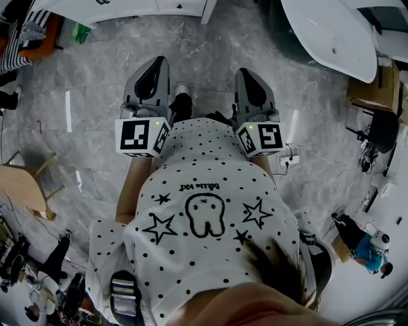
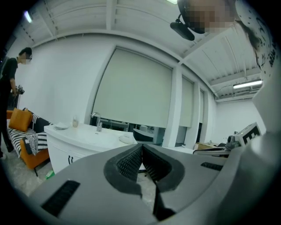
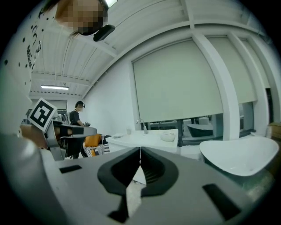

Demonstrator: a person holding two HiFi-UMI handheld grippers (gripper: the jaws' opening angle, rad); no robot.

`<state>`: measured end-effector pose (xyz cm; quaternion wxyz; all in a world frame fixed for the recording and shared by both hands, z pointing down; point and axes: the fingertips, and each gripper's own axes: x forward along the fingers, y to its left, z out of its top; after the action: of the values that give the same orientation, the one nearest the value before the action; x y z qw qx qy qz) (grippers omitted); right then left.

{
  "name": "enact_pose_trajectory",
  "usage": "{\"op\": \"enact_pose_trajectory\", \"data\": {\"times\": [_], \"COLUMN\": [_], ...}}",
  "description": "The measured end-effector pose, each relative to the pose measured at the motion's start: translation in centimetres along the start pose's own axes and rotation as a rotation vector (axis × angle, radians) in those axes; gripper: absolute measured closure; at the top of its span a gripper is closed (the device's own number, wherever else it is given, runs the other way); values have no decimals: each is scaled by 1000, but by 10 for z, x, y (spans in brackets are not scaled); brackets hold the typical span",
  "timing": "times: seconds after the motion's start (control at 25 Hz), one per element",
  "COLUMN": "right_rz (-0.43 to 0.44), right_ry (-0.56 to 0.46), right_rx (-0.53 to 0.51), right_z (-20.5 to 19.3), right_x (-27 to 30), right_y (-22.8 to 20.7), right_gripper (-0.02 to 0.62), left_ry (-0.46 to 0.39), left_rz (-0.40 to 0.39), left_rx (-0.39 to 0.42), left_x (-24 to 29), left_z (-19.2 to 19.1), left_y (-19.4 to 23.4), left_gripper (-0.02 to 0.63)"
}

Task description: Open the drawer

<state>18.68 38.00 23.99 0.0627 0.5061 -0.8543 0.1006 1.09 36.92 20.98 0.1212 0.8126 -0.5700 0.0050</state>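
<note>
No drawer front shows plainly. A white vanity cabinet (image 2: 74,145) with a sink and tap stands ahead; small dark handles (image 2: 70,159) sit on its front. The head view catches its lower edge (image 1: 127,9) at the top. My left gripper (image 1: 155,67) and right gripper (image 1: 250,76) are held side by side at waist height over the grey marble floor, well short of the cabinet. The left gripper (image 2: 142,147) is shut with nothing between its ribbed pads. My right gripper (image 3: 140,151) is also shut and empty, and the vanity cabinet (image 3: 145,140) lies beyond it.
A white tub (image 1: 331,32) stands at the right, and shows as a white tub (image 3: 239,156) close by. An orange sofa (image 2: 24,136) with striped cushions and a standing person (image 2: 11,83) are at the left. A wooden chair (image 1: 25,188), a cardboard box (image 1: 373,86) and a floor cable (image 1: 288,159) lie around.
</note>
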Motion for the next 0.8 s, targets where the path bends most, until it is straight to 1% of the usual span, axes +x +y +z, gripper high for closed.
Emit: {"op": "enact_pose_trajectory", "data": {"times": [0.28, 0.52, 0.68, 0.8], "right_rz": [-38, -44, -15, 19], "right_ry": [6, 30, 55, 59], "right_rx": [19, 27, 42, 44], "right_z": [1, 1, 1, 6], "right_x": [49, 72, 93, 116], "right_y": [6, -9, -19, -29], "right_gripper": [581, 581, 581, 581], "left_ry": [21, 45, 68, 67], "left_rz": [-16, -4, 8, 27], "left_rx": [-9, -21, -40, -36], "left_x": [33, 58, 79, 100], "left_z": [3, 1, 1, 7], "left_y": [50, 61, 63, 68], "left_gripper": [601, 601, 601, 601]}}
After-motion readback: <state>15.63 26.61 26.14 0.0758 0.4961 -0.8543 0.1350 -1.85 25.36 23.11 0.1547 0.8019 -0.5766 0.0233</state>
